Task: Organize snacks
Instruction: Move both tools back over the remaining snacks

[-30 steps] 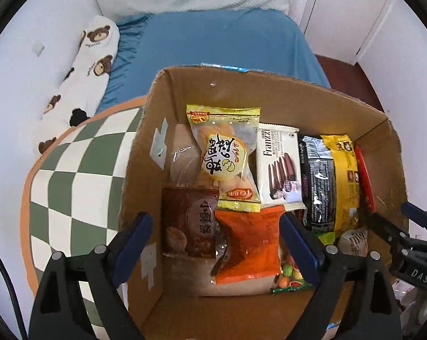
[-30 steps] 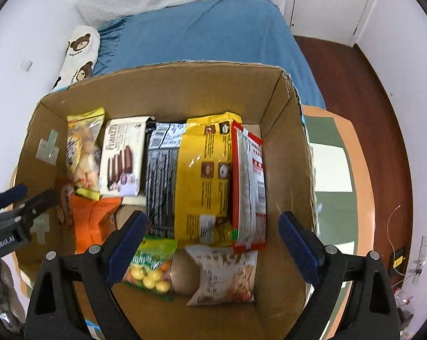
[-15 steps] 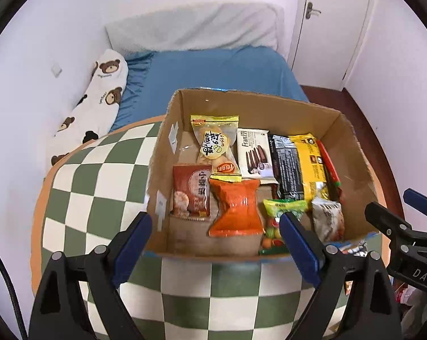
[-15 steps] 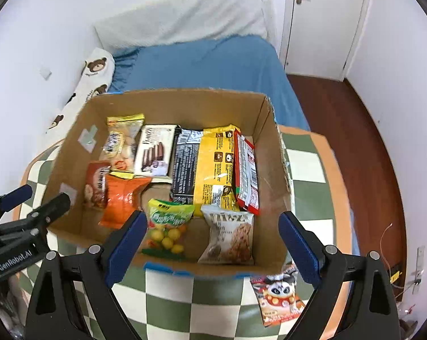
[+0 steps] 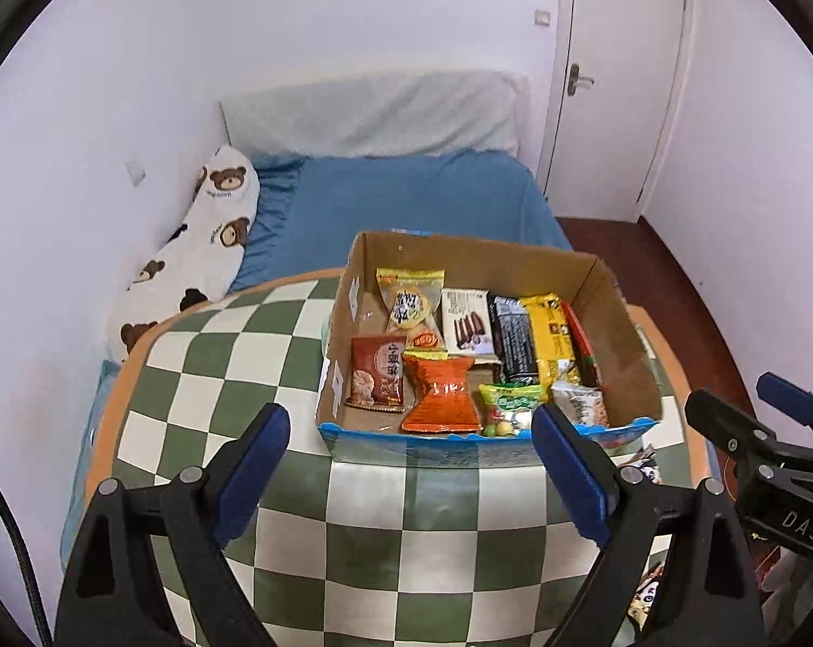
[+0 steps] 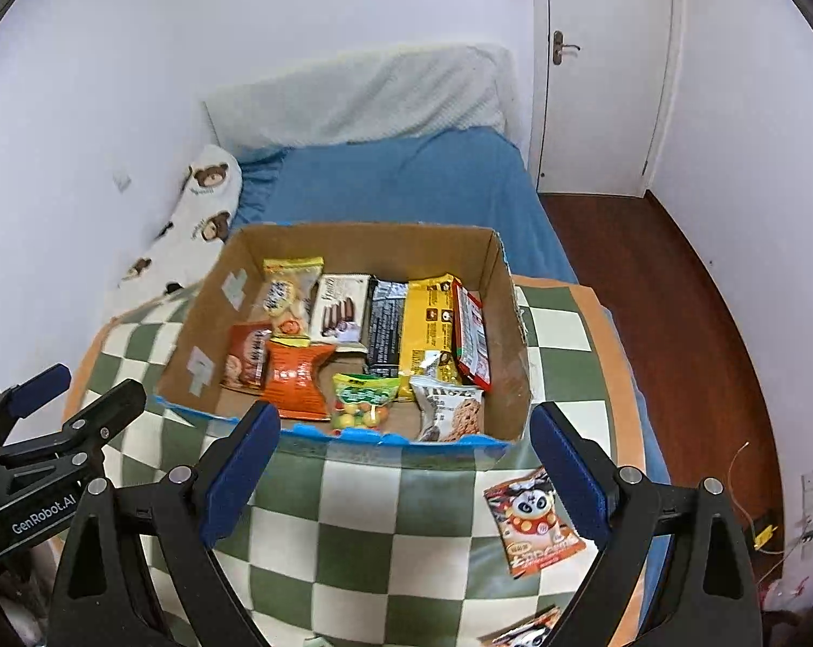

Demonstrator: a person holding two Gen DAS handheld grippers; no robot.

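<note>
Bedroom setting: a round table with a green-and-cream checked cloth (image 6: 363,507) stands against a blue bed (image 6: 406,178), white door behind. On the cloth sits an open cardboard box (image 6: 492,291) holding about 10 snack packets in 2 rows. 1 panda-printed packet (image 6: 533,520) lies loose on the cloth just outside the box's near right corner; another packet's corner shows at the lower edge.

Left gripper (image 5: 409,472) and right gripper (image 6: 401,469) both hover short of the box, fingers spread wide, nothing between them.

Handling, as judged: the loose packet is light, soft, air-filled film, slippery and crushable; take it by a sealed end seam, not across the belly.

Legible writing: "Franzzi" on the wafer pack (image 5: 464,323); "GenRobot.AI" and "DAS" on the gripper bodies. Chinese text elsewhere is too small to read.
</note>
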